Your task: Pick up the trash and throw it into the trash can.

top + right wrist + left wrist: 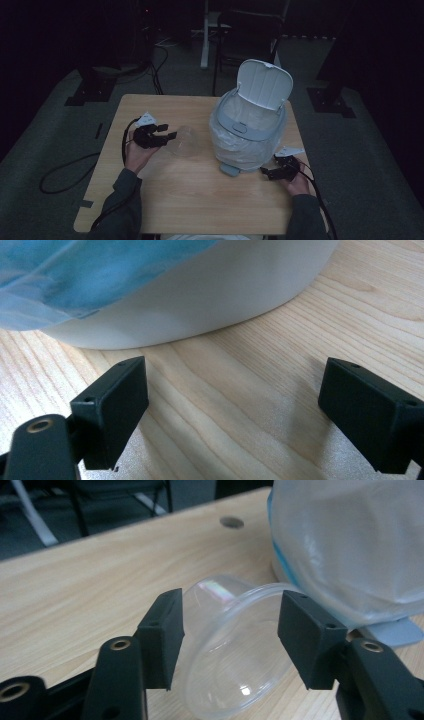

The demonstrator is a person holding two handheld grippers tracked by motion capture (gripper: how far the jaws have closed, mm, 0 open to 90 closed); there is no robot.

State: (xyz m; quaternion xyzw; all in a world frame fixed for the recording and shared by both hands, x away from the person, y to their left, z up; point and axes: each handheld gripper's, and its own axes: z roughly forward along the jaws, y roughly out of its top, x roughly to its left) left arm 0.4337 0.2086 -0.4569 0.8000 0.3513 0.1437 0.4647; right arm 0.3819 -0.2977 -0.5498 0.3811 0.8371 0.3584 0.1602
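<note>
A clear plastic cup (185,141) lies on its side on the wooden table (200,195), left of a white pedal bin (247,135). The bin's lid (264,82) stands up and a thin plastic bag lines the bin. My left gripper (169,134) is right at the cup; in the left gripper view the jaws of this gripper (230,630) stand wide apart, and the cup's (235,655) rim sits loose between them. My right gripper (267,172) rests low by the bin's right side. It is open (232,405) over bare wood, just short of the bin's base (200,295).
The bin's pedal (229,169) sticks out toward the table's front. The bag-covered bin wall (350,545) rises close to the right of the cup. A chair (250,30) and stand legs are on the dark floor behind the table.
</note>
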